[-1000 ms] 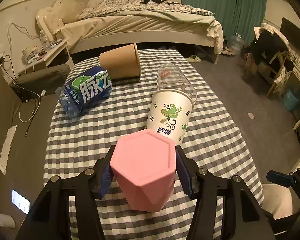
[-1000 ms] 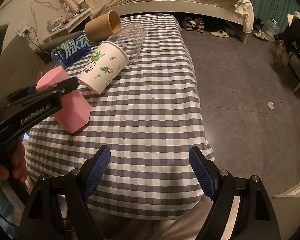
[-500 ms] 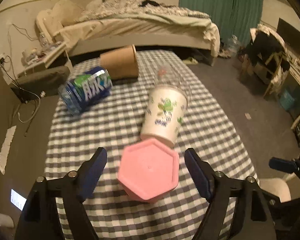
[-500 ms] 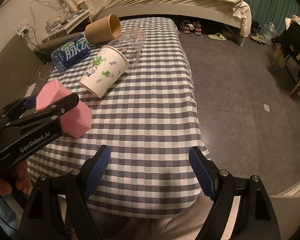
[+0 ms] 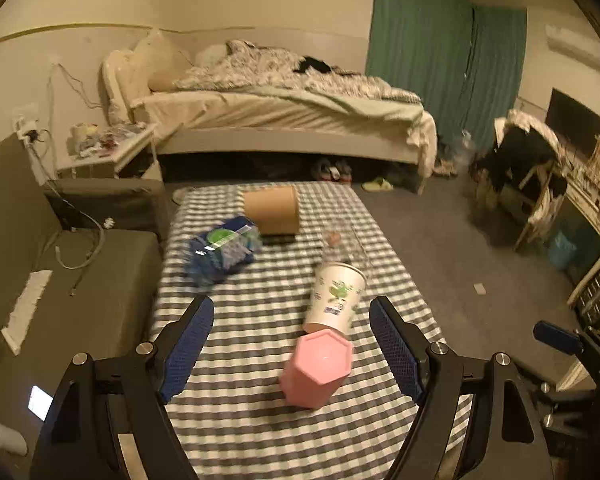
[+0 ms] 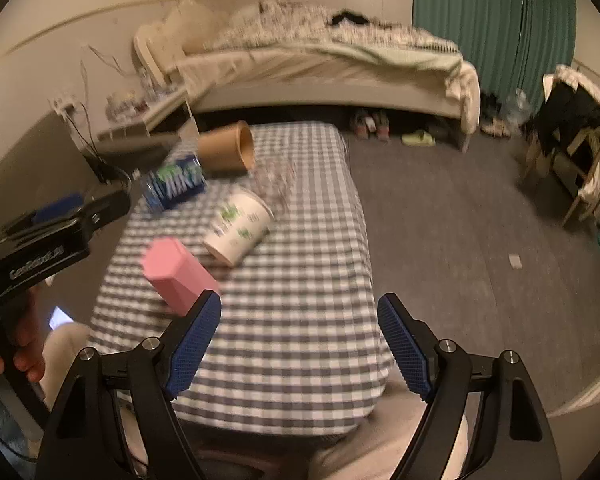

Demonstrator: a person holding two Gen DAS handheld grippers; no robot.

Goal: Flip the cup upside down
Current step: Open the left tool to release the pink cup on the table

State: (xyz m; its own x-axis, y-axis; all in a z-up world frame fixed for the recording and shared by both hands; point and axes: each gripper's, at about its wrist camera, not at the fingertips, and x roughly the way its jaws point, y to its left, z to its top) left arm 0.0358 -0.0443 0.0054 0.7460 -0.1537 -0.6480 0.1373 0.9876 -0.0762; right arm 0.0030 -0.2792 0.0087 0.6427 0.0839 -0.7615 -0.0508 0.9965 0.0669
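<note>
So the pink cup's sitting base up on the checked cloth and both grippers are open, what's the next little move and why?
Probably draw the left gripper back and away: the pink cup rests base-up on the table, free of the open jaws, so the flip looks done. The right gripper is open and empty.

pink cup point(image 5: 316, 372), grey-white checked tablecloth point(image 5: 252, 312), blue bottle point(image 5: 222, 254), brown cup point(image 5: 272, 213)

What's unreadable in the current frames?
- Blue bottle label: motion-blurred in both views.
- Clear cup: faint in the left wrist view, smeared in the right.
- Pink cup rim: turned down against the table, hidden in both views.
- Left tongs: only one side shows in the right wrist view, blurred.
</note>
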